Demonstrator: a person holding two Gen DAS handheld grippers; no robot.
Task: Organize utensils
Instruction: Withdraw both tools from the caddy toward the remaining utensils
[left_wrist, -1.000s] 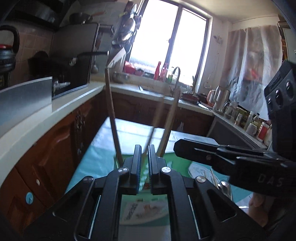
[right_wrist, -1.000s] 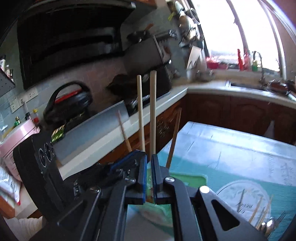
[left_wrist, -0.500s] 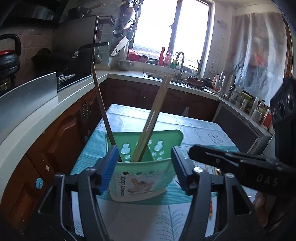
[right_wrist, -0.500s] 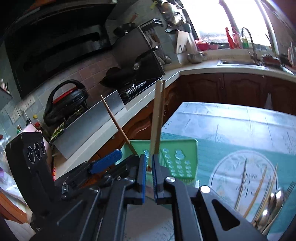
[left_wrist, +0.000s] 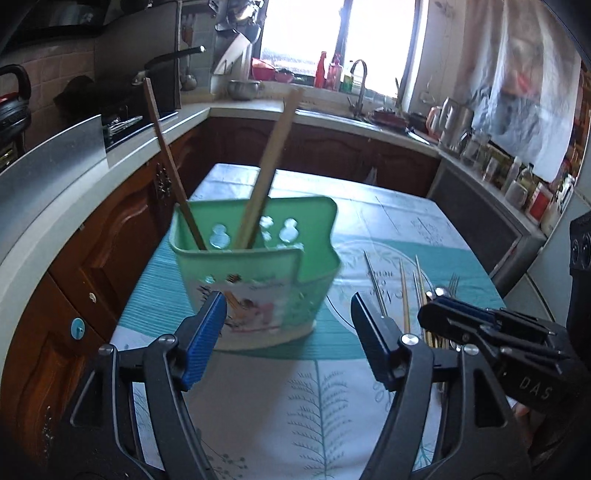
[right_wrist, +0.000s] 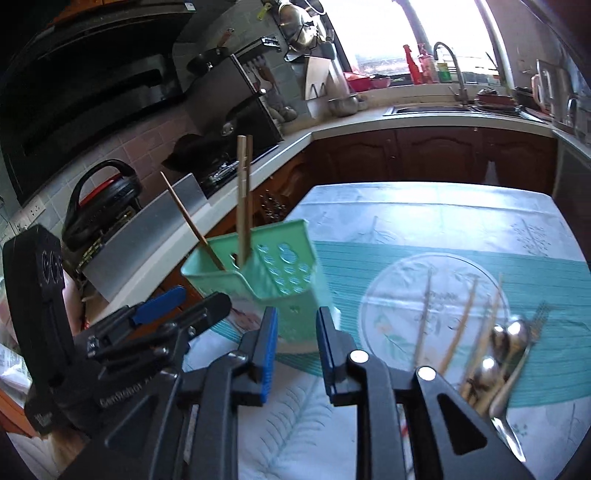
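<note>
- The left tool (left_wrist: 288, 314) stood wide apart and its jaws were opening further; nothing lay between its blue pads, and the green utensil holder (left_wrist: 255, 273) sat just beyond their tips, untouched.
- The right tool (right_wrist: 293, 332) had a narrow gap, its jaws opening, with nothing between the pads; the same holder (right_wrist: 273, 266) stood just past them.
- The holder stood upright on the counter (left_wrist: 258, 398), on a teal-and-white patterned cloth.
- One dark chopstick (left_wrist: 170, 158) leaned toward the holder's left corner, and a pale pair of chopsticks (left_wrist: 269, 162) leaned rightward from its middle, close together.
- To the right of the holder, more loose chopsticks (right_wrist: 458, 325) lay on the cloth's round printed motif, apart from the holder.
- Beside them lay metal spoons (right_wrist: 509, 339) and a fork (left_wrist: 453, 282), blurred in the right wrist view.
- In the left wrist view the right tool (left_wrist: 439, 314) hovered over those loose utensils; whether it touched them could not be told.
- The two tools sat side by side, near each other.
</note>
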